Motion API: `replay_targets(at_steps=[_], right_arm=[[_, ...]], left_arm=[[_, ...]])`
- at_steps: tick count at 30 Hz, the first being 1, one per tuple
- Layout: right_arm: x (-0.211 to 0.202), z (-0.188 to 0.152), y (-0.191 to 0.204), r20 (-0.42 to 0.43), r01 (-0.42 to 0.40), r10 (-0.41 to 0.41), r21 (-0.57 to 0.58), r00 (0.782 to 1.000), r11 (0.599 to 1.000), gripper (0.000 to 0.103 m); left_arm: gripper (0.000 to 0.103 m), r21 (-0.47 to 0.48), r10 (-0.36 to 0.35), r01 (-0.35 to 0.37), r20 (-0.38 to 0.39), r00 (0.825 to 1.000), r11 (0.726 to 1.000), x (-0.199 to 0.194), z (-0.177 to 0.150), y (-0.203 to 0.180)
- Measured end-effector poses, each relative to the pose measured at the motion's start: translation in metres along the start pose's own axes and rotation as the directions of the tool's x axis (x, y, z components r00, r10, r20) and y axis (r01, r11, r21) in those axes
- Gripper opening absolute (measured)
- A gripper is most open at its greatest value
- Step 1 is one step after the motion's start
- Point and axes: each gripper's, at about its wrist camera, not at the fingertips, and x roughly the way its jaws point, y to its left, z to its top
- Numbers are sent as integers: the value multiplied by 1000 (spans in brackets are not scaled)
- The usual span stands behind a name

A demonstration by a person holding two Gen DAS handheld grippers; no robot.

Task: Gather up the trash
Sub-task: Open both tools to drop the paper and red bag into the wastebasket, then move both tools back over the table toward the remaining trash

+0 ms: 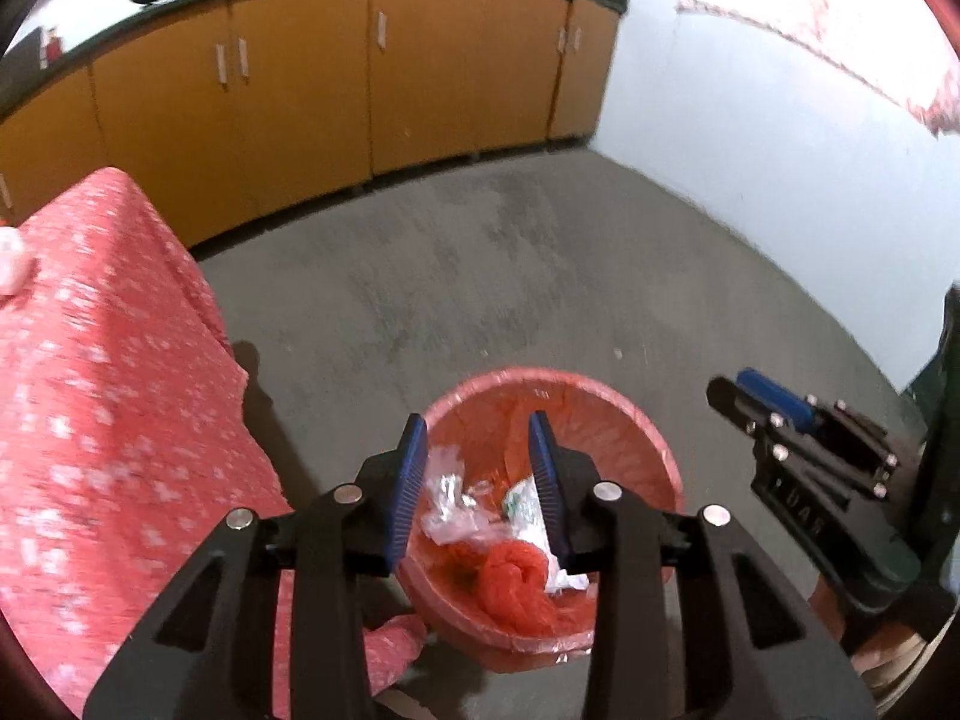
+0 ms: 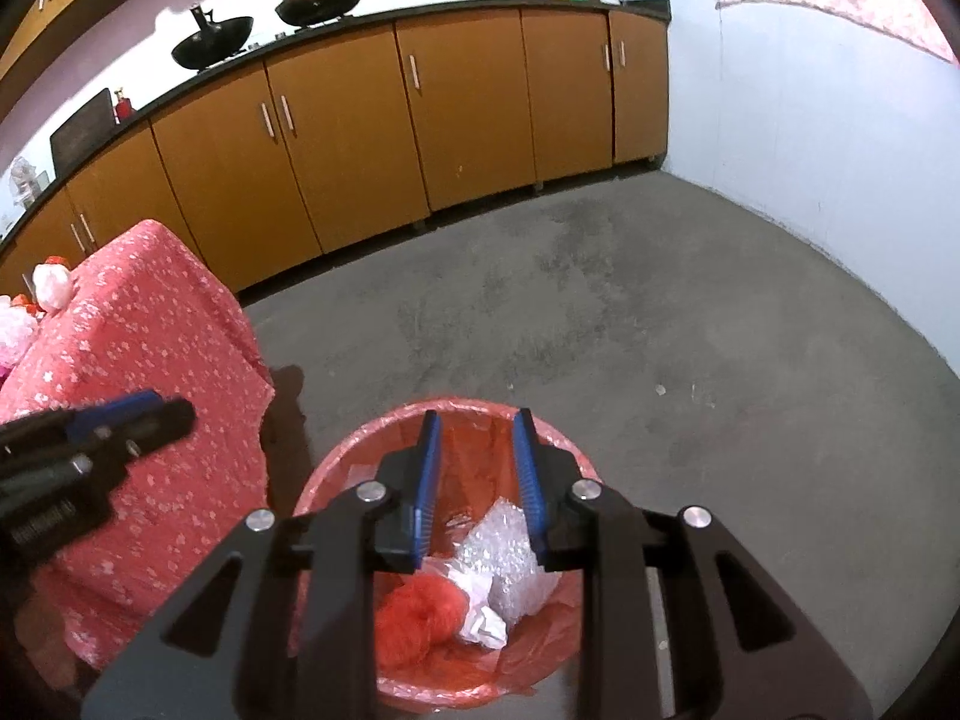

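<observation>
A round bin with a red liner [image 1: 606, 402] [image 2: 354, 450] stands on the floor below both grippers. Inside lie a red mesh wad [image 1: 516, 588] [image 2: 420, 618], clear crumpled plastic [image 1: 447, 498] and bubble wrap [image 2: 504, 558]. My left gripper [image 1: 478, 426] hovers over the bin with its blue pads apart and nothing between them. My right gripper [image 2: 476, 420] also hangs over the bin, open and empty. Each gripper shows from the side in the other's view: the right gripper [image 1: 741, 390] at the right edge, the left gripper [image 2: 162, 408] at the left edge.
A table under a red flowered cloth [image 1: 108, 372] [image 2: 156, 348] stands left of the bin, with pale objects [image 2: 51, 285] on its far end. Orange cabinets [image 2: 360, 126] with woks on the counter run along the back. A white wall [image 2: 810, 138] bounds the grey floor [image 2: 600, 300] at right.
</observation>
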Motion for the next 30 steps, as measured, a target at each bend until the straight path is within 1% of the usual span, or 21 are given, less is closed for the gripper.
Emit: replay_targets(at_steps=[4, 6, 8, 9, 11, 12, 14, 17, 18, 20, 21, 22, 23, 24, 27, 28, 30], right_arm=[[-17, 11, 21, 31, -33, 34, -36, 999, 999, 26], [-26, 19, 39, 51, -65, 69, -60, 996, 996, 27], [-34, 27, 59, 63, -97, 102, -81, 993, 992, 28], [-36, 31, 68, 67, -110, 116, -90, 991, 990, 28], [-43, 39, 95, 74, -157, 166, -113, 983, 981, 28], [-46, 43, 110, 77, -182, 192, -127, 978, 975, 28], [-51, 50, 134, 79, -215, 229, -152, 970, 965, 28], [-55, 58, 176, 71, -281, 298, -186, 952, 941, 28], [-56, 59, 191, 65, -300, 318, -195, 946, 934, 28], [-57, 63, 225, 50, -343, 361, -220, 931, 913, 28], [-57, 64, 238, 47, -353, 373, -231, 927, 906, 28], [-57, 65, 254, 42, -370, 391, -246, 920, 896, 28], [-55, 67, 269, 36, -383, 405, -255, 914, 888, 28], [-54, 69, 281, 30, -394, 415, -263, 909, 881, 30], [-43, 75, 321, 11, -420, 440, -275, 898, 865, 38], [-38, 78, 332, 3, -425, 443, -277, 896, 862, 41], [-25, 84, 352, -12, -423, 438, -285, 899, 860, 46]], left_arm=[[36, -62, 20, -15, 66, 998, 998, -39, 10, 24], [38, -86, 44, -36, 95, 994, 996, -60, 10, 39], [43, -120, 87, -72, 130, 988, 990, -85, 7, 63], [43, -130, 106, -88, 138, 985, 988, -93, 5, 72], [43, -161, 162, -136, 160, 974, 978, -115, 0, 99], [44, -174, 190, -161, 170, 967, 971, -124, -3, 111], [48, -202, 277, -238, 195, 941, 950, -147, -12, 144], [51, -246, 373, -322, 203, 905, 914, -168, -23, 183], [52, -268, 401, -344, 199, 894, 900, -174, -27, 197], [55, -312, 466, -397, 187, 865, 863, -184, -34, 226], [55, -322, 484, -413, 184, 855, 852, -188, -36, 235], [57, -337, 510, -434, 180, 841, 835, -191, -38, 247], [60, -350, 528, -450, 171, 832, 822, -192, -39, 258], [61, -358, 538, -458, 166, 826, 814, -195, -41, 267], [69, -381, 560, -475, 151, 815, 793, -196, -45, 291], [71, -390, 563, -475, 147, 813, 789, -195, -46, 299], [71, -396, 559, -471, 139, 818, 788, -193, -47, 309]])
